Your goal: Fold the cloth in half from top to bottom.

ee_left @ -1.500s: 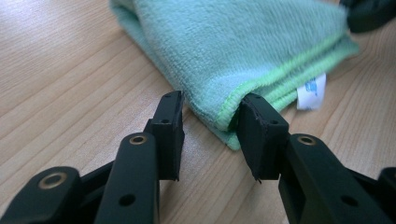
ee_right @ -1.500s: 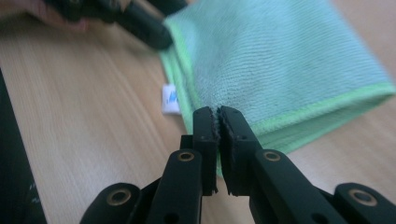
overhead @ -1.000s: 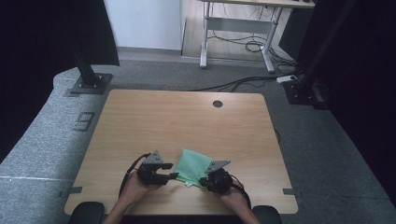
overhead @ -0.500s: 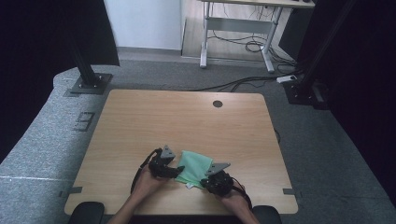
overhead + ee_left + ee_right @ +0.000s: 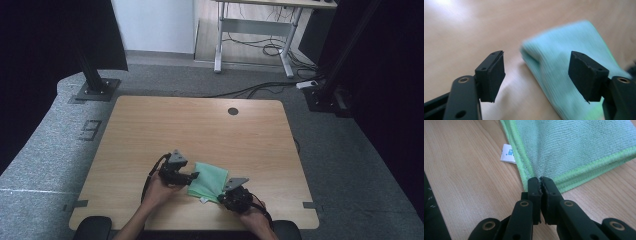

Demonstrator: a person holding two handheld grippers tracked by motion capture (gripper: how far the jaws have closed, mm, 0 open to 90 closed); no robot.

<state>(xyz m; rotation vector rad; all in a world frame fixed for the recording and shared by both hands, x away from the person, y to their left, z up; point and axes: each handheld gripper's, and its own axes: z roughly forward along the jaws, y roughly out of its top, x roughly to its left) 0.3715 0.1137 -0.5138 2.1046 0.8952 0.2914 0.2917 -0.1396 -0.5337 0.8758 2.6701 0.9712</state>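
Since a second ago the left gripper [image 5: 192,176] has slid to the folded green cloth [image 5: 209,180] near the table's [image 5: 200,125] front edge, jaws just opening and empty, while the right gripper [image 5: 540,185] pinches its corner; more folding seems left.

A wooden bench [image 5: 165,125] with rounded corners and a round cable hole [image 5: 233,111] stands on grey carpet [image 5: 350,165]. Black curtains [image 5: 45,45] hang at both sides. Behind, a white wall [image 5: 155,25] meets a pale floor where a metal-legged desk [image 5: 255,30] stands over loose cables [image 5: 265,47].
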